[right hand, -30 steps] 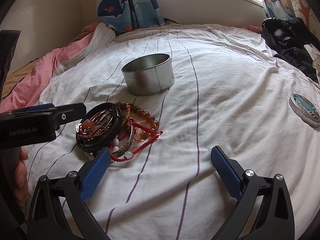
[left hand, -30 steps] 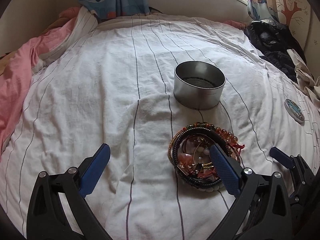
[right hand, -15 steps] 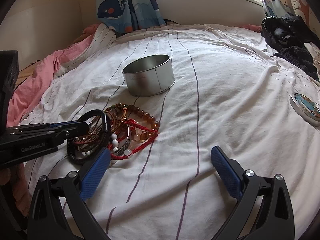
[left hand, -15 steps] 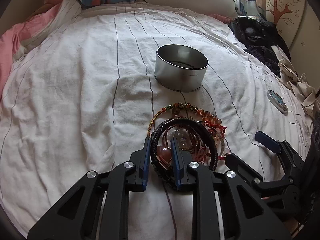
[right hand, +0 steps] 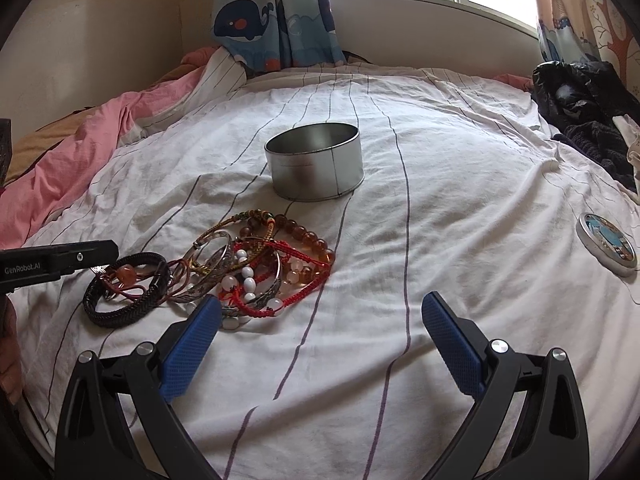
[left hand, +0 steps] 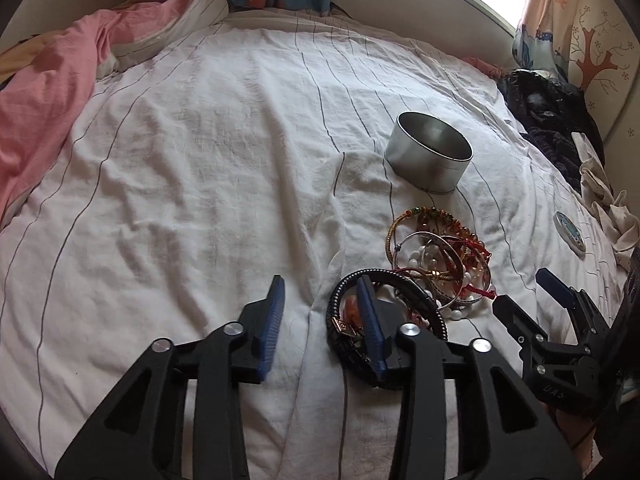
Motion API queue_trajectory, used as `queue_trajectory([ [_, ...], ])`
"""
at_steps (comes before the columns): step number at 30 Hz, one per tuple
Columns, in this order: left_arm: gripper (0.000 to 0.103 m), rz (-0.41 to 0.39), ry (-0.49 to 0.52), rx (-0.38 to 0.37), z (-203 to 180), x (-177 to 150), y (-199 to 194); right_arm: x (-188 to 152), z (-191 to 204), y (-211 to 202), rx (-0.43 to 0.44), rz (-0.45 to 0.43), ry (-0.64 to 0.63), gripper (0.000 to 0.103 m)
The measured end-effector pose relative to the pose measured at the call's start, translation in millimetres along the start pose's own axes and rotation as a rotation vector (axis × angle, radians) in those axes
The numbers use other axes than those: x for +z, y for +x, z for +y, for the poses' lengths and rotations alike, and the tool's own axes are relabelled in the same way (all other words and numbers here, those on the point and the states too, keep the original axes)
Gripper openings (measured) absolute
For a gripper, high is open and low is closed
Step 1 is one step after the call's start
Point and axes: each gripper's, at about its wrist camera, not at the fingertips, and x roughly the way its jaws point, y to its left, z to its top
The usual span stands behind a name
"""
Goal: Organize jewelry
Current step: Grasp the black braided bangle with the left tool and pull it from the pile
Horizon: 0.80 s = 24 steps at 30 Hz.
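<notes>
A: Why's the left gripper point(left hand: 320, 304) sat half-open over the sheet point(left hand: 200, 168)?

B: Jaws have just been opening again – nothing but bare cloth btwn them now. Its right finger pokes through the black braided bracelet point(right hand: 124, 288), so the ring loops round one finger, not pinched. My guess: the pinch slipped, or it's hooking the band to drag it clear of the pile.

A: And the rest of the jewelry?

B: Tangled heap point(right hand: 260, 264) – beads, red cords, silver bangles – just beside the braided one, touching it, in front of the round tin point(right hand: 316, 160). Tin's open, upright, looks empty from here, prob. where it all goes.

A: Right gripper point(right hand: 320, 328)?

B: Spread wide, holding nothing, left pad over the heap's near edge. Waiting its turn, I'd say. The tin's lid point(right hand: 606, 244) lies well apart, off to the right, out of the way.
</notes>
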Motion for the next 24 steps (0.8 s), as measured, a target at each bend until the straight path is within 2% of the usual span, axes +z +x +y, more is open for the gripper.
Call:
queue_trajectory([
  [1,0.054,-0.002,0.008,0.005,-1.3,0.3,1.3,-0.4,3.1,-1.5,-0.002,-0.007,-0.015,0.096],
  [4,0.054,0.027,0.057,-0.002,-9.2,-2.7,14.1,0.8,11.1,-12.4,0.019,-0.063,-0.051,0.096],
  [6,0.041,0.043,0.111,0.005,-16.3,-7.3,18.2,4.3,16.5,-19.7,0.076,-0.100,-0.064,0.096],
  [7,0.029,0.052,0.133,0.013,-18.6,-9.5,18.5,7.5,19.5,-20.4,0.121,-0.102,-0.069,0.096],
  [8,0.024,0.051,0.140,0.011,-17.6,-10.4,16.5,11.0,23.8,-18.9,0.167,-0.090,-0.078,0.094],
  [10,0.022,0.051,0.121,-0.011,-9.7,-11.6,11.8,17.8,33.1,-12.1,0.241,-0.054,-0.093,0.079],
  [12,0.021,0.051,0.098,-0.027,-0.9,-12.9,8.0,24.1,37.1,1.4,0.264,0.005,-0.077,0.060],
  [13,0.021,0.051,0.090,-0.035,2.3,-13.5,6.4,25.9,37.6,8.5,0.269,0.028,-0.059,0.056],
  [14,0.021,0.050,0.080,-0.046,5.3,-13.9,4.9,28.1,37.4,16.4,0.264,0.057,-0.040,0.047],
  [16,0.021,0.046,0.070,-0.056,8.6,-15.0,2.9,31.7,37.3,30.9,0.256,0.109,-0.019,0.039],
  [18,0.022,0.043,0.065,-0.066,9.5,-15.1,1.7,32.6,42.6,41.0,0.247,0.153,-0.042,0.023],
  [21,0.025,0.046,0.064,-0.077,8.6,-13.3,1.6,30.1,47.1,41.9,0.237,0.184,-0.088,0.005],
  [24,0.034,0.052,0.085,-0.085,3.0,-14.7,1.6,29.3,37.0,24.4,0.213,0.167,-0.088,0.004],
])
